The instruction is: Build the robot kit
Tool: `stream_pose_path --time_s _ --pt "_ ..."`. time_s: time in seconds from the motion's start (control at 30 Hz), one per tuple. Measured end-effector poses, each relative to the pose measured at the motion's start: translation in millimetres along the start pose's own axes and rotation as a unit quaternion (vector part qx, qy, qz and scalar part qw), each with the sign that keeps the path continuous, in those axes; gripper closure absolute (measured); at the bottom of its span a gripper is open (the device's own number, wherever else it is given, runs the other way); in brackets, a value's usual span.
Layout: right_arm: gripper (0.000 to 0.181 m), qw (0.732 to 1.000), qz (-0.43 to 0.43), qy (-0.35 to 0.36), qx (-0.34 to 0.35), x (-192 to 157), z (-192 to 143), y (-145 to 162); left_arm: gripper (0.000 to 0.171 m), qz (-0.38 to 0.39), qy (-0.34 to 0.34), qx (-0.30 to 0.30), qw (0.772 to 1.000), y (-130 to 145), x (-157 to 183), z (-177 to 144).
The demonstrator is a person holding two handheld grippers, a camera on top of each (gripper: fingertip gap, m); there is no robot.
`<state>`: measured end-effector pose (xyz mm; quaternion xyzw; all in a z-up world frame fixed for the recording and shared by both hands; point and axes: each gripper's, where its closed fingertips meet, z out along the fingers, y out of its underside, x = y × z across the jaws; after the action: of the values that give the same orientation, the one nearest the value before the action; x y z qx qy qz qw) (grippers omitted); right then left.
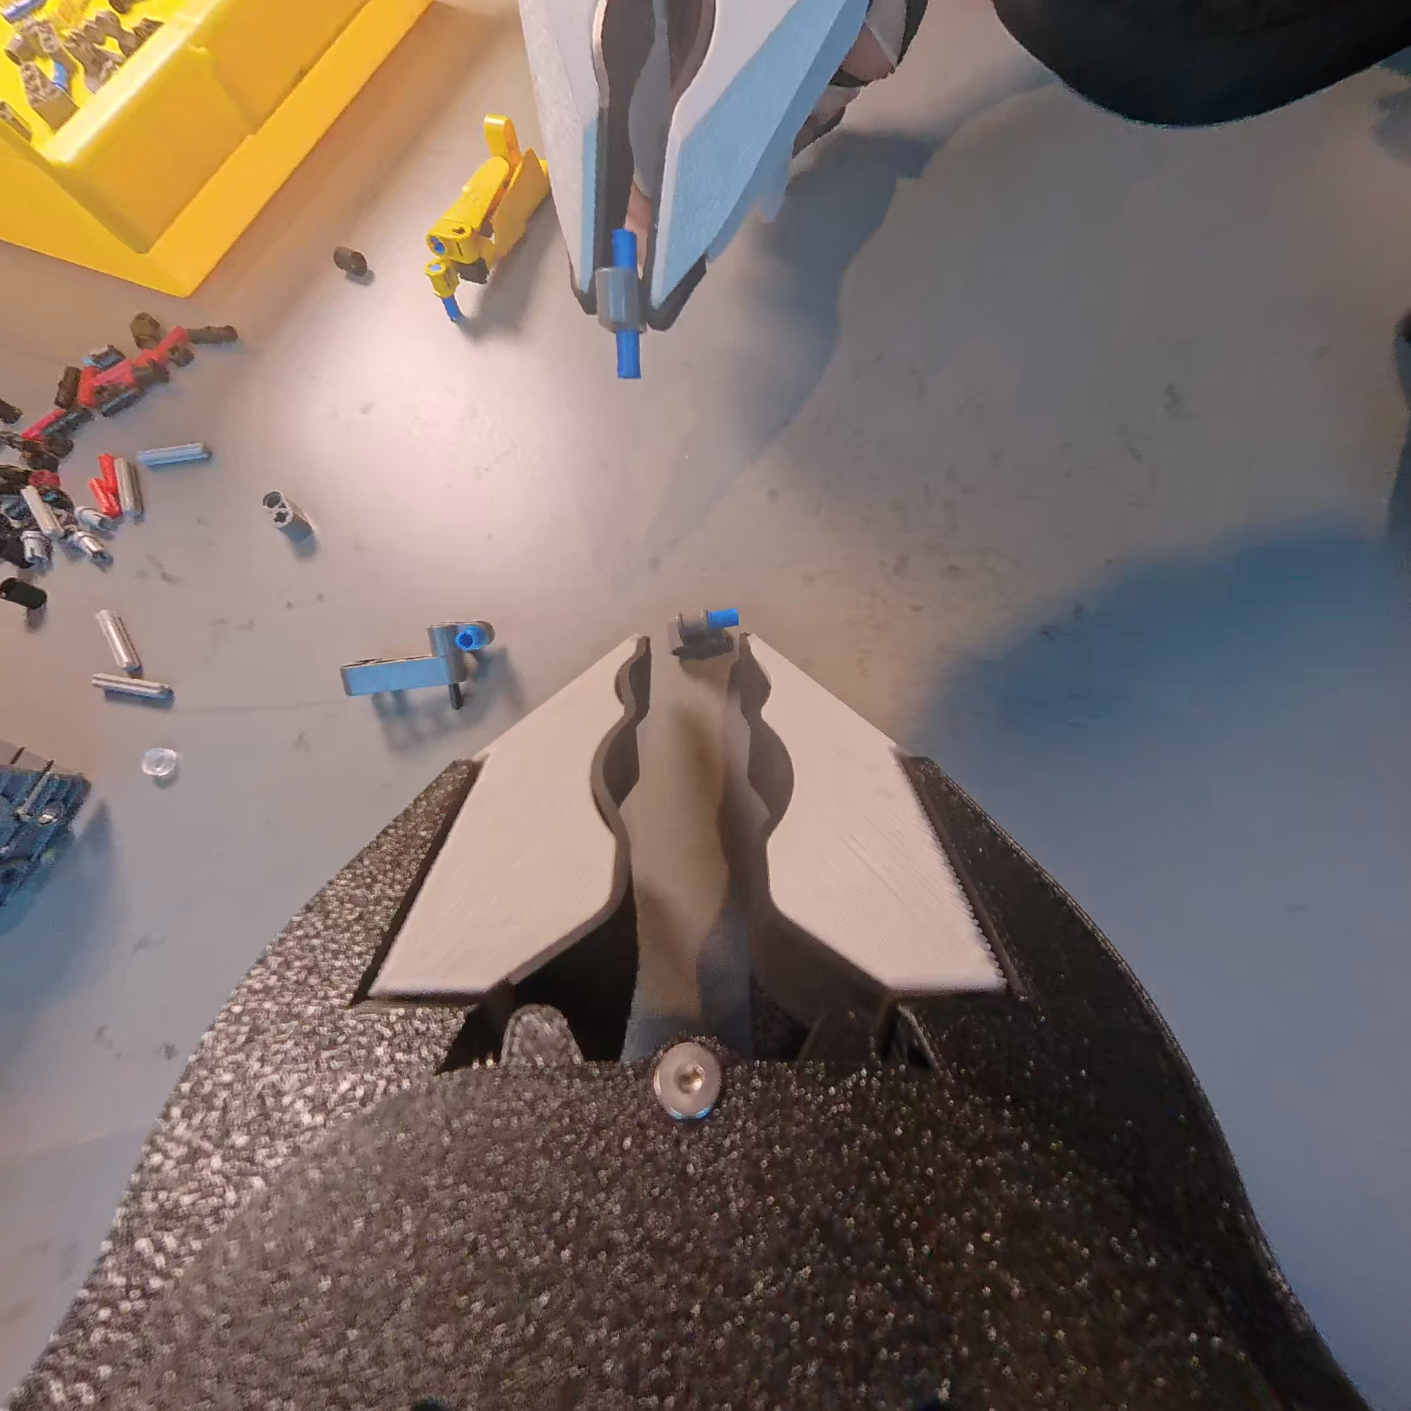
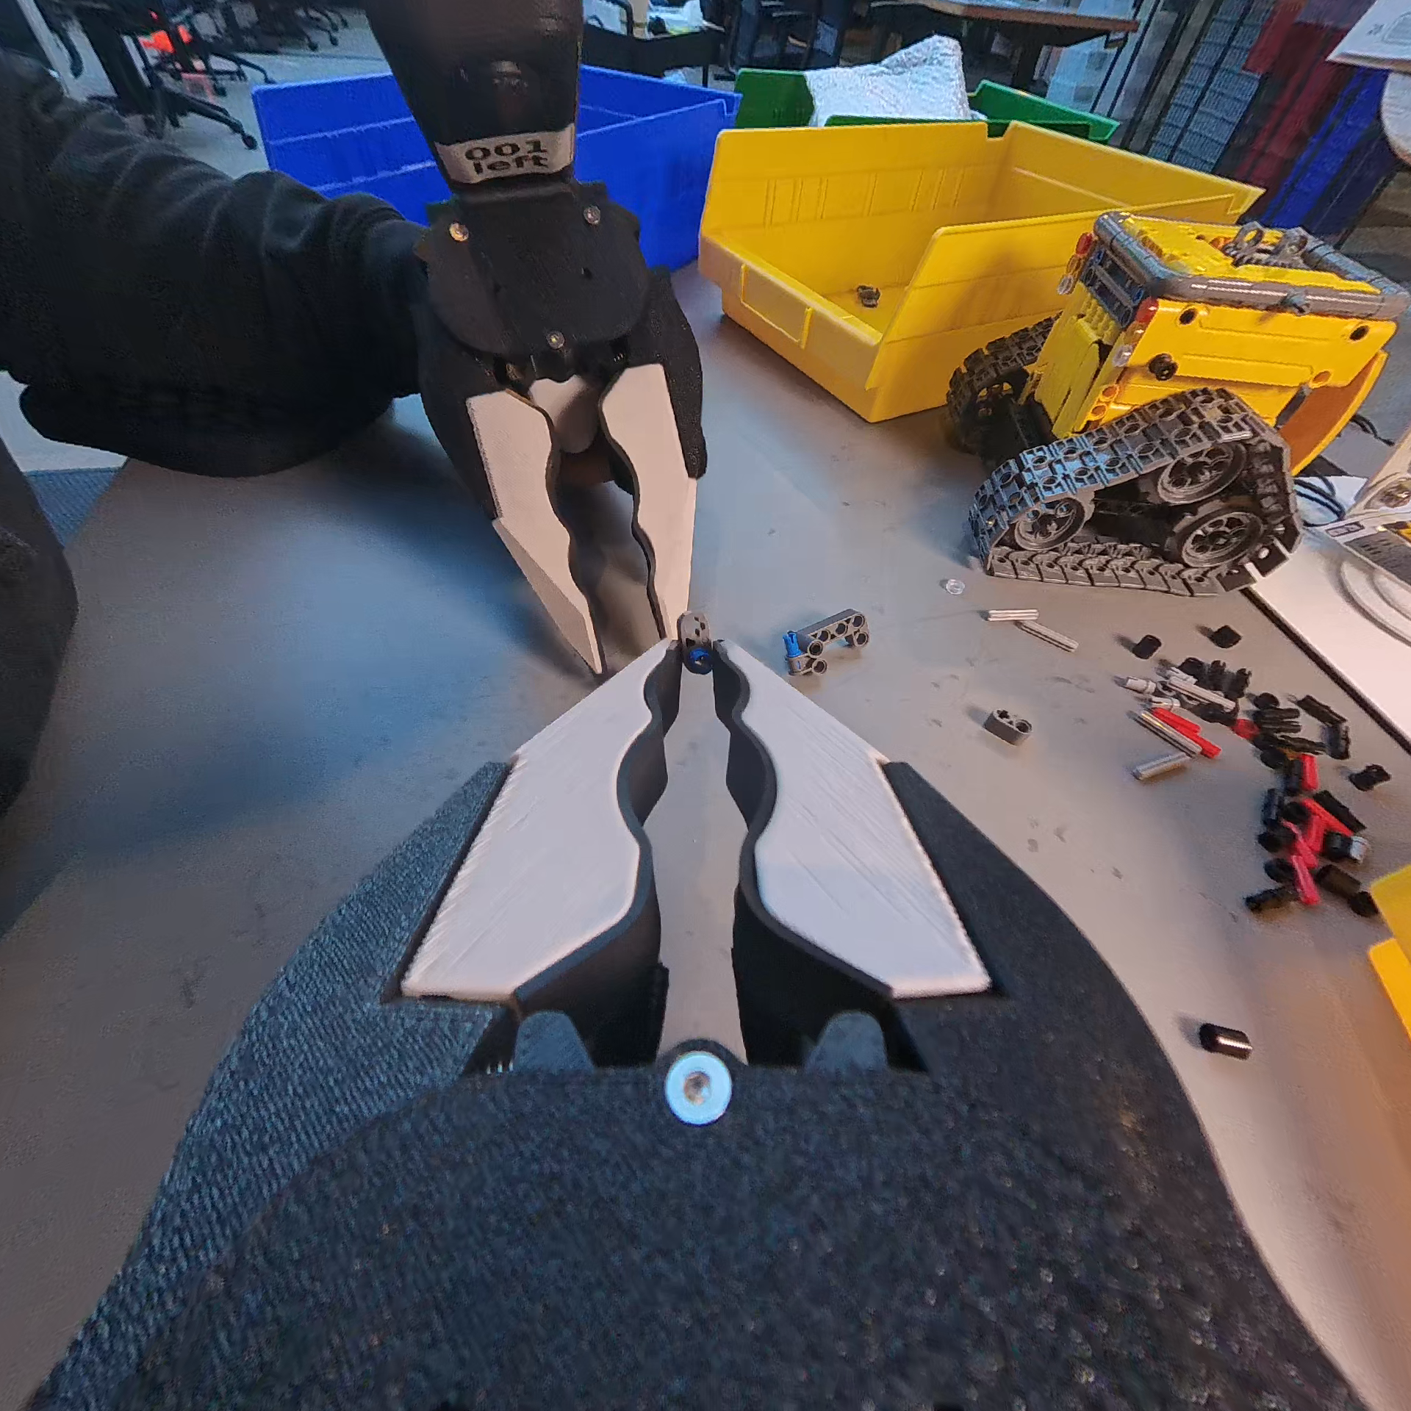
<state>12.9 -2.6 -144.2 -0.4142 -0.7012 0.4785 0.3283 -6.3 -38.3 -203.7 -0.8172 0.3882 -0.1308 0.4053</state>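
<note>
Grippers over a grey table [image 1: 992,458] of loose bricks
We see right gripper [image 1: 622,301] clamped on a grey-sleeved blue pin [image 1: 620,294] — left gripper [image 1: 691,649] parted, empty, just beside a small pin piece [image 1: 699,630].

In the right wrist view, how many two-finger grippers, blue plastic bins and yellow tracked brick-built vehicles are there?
Two-finger grippers: 2 (left gripper, right gripper)
Blue plastic bin: 1
Yellow tracked brick-built vehicle: 1
Total: 4

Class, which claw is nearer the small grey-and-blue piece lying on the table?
Left. The left claw has its open tips right at the grey-and-blue piece. The right claw is farther off, gripping a blue pin.
</note>
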Motion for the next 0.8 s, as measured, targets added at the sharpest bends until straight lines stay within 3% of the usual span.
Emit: stream_pose_path --time_s 0.27,0.5,0.8 --pt "0.173 1.000 -0.004 -0.003 -0.010 -1.5 1.1 3.3 0.156 0.026 0.003 -0.015 1.000 -0.2 2.4 6.4" --pt "0.173 1.000 -0.001 -0.002 -0.011 -0.3 0.4 4.3 0.155 0.006 0.059 -0.039 0.997 8.3 23.9 -10.4" --pt "0.173 1.000 -0.003 -0.009 -0.017 -4.4 3.0 6.6 0.152 0.010 0.033 -0.034 0.999 10.0 15.2 -2.4"
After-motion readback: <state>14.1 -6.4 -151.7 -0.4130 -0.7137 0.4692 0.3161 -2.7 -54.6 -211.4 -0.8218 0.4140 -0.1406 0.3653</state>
